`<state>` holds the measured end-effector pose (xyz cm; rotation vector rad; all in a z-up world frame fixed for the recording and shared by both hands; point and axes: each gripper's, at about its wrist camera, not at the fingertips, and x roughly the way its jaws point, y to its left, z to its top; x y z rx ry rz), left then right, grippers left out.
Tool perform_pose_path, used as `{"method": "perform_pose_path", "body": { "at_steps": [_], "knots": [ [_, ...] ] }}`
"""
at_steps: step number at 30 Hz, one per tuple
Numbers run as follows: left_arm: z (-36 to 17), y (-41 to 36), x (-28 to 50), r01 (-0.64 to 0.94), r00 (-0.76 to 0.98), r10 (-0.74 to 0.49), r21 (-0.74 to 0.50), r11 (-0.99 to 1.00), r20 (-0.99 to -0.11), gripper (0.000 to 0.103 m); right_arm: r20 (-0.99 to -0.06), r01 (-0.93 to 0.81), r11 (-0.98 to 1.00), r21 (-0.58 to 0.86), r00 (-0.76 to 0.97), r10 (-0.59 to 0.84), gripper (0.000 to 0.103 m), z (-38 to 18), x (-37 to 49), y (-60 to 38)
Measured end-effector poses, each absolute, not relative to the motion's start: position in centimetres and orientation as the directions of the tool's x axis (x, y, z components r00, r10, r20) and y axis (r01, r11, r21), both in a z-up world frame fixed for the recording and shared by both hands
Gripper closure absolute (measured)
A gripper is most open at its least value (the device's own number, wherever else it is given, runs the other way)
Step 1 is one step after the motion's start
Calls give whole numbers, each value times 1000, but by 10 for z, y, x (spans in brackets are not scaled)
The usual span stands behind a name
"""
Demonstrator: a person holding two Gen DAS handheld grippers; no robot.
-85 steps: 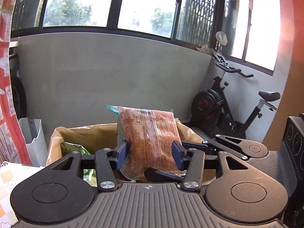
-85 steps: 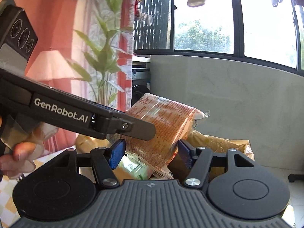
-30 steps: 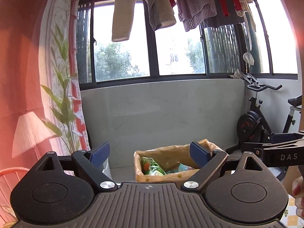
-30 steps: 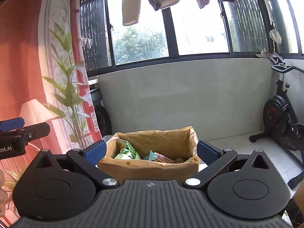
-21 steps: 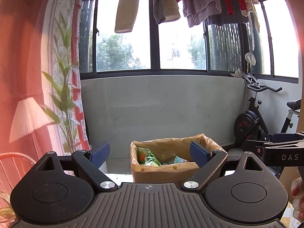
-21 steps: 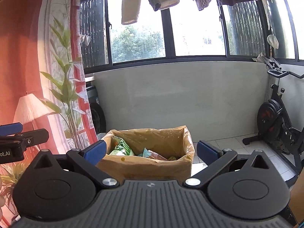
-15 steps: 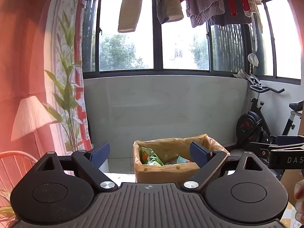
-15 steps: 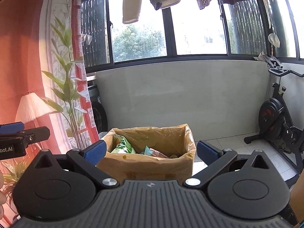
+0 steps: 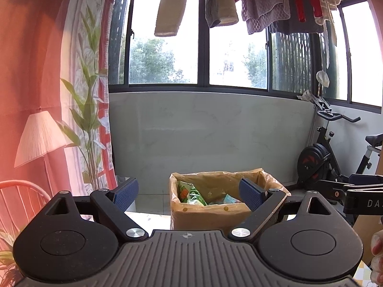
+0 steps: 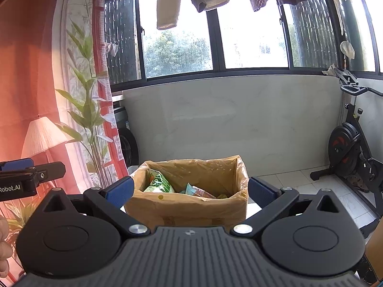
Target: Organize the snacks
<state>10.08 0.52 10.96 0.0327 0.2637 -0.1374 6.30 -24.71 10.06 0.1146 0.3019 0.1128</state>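
Observation:
A cardboard box lined with a tan plastic bag point(image 9: 210, 215) point(image 10: 186, 209) stands ahead of both grippers. Inside it lie a green snack packet point(image 9: 190, 194) point(image 10: 159, 183) and other packets, one orange and teal point(image 10: 197, 191). My left gripper point(image 9: 189, 192) is open and holds nothing; the box lies beyond it, toward its right finger. My right gripper point(image 10: 190, 190) is also open and holds nothing, with the box framed between its blue pads point(image 10: 119, 191). The other gripper's tip shows at the edge of each view, with a person's hand point(image 9: 377, 256) beside it.
A table edge point(image 9: 148, 217) carries the box. Behind it is a low grey wall under windows with hanging laundry point(image 9: 215, 4). A lamp point(image 9: 40, 138), a plant point(image 10: 88, 119) and a chair point(image 9: 21, 196) stand left. An exercise bike point(image 10: 352, 153) stands right.
Earlier both grippers pressed an orange snack bag over the box; it now lies inside and both have pulled back, open. Over the last second the left view rolled slightly; the right view barely moved.

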Motion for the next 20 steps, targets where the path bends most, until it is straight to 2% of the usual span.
{"method": "perform_pose_path", "body": {
  "at_steps": [20],
  "knots": [
    [103,9,99,119,956,-120,-21,993,-269,11,-299,-97,988,120,946,129,0,99,63,-243]
  ]
}}
